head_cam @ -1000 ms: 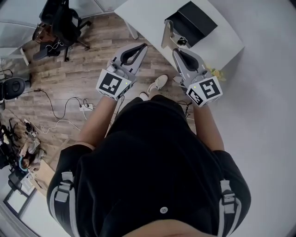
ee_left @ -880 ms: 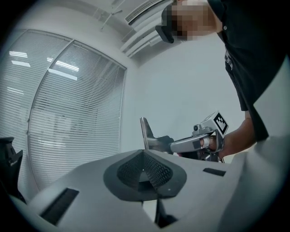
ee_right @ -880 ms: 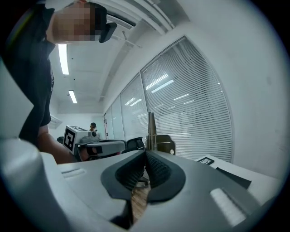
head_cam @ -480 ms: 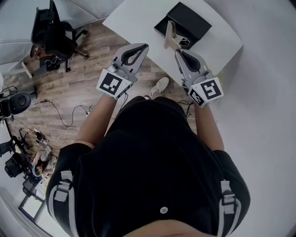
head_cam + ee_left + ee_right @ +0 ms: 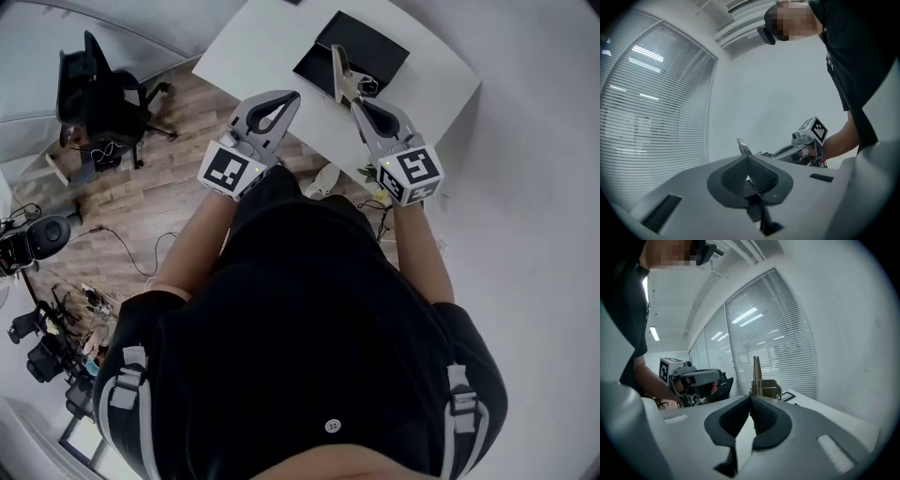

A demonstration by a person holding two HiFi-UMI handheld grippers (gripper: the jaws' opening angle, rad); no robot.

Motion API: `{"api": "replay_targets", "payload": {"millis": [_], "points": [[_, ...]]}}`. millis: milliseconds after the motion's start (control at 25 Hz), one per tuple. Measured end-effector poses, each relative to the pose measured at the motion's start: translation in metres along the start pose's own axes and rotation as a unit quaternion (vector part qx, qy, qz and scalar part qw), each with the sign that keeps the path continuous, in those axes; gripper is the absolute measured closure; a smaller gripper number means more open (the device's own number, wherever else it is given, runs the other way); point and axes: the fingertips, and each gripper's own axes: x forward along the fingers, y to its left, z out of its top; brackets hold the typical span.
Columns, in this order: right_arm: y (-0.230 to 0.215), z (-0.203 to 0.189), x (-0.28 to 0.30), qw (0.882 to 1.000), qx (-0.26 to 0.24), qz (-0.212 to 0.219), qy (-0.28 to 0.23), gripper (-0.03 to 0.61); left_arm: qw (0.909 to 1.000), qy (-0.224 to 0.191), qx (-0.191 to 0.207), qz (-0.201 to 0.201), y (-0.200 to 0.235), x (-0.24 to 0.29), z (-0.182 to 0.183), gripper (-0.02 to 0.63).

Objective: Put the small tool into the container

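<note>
Wood-plank flooring with a black office chair is sliding away to the left of the head view, while the white rectangular table is coming in closer under the grippers than half a second ago. The person is evidently stepping up to it.

The right gripper is keeping its jaws clamped on the small silvery metal tool, a narrow flat strip standing straight up out of the jaw tips in the right gripper view. In the head view the tool is now overlapping the near edge of the shallow black rectangular container on the table, where a second ago it was showing clear of it.

The left gripper is riding alongside with its jaws pressed together on nothing.

Judging from this, the carry is nearly finishing: the tool is arriving at the container but is not yet lying inside it.
</note>
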Motion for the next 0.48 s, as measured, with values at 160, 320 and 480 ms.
{"api": "replay_targets", "payload": {"millis": [160, 320, 480], "points": [[-0.014, -0.013, 0.014, 0.999, -0.005, -0.02, 0.028, 0.558, 0.9995, -0.018, -0.019, -0.019, 0.011, 0.017, -0.002, 0.606], [-0.027, -0.026, 0.025, 0.997, -0.011, -0.04, 0.06, 0.558, 0.998, -0.026, -0.018, -0.055, 0.018, 0.036, -0.008, 0.606], [-0.039, -0.045, 0.042, 0.991, -0.019, -0.067, 0.113, 0.558, 0.9947, -0.025, -0.03, -0.095, 0.034, 0.055, -0.016, 0.606]]}}
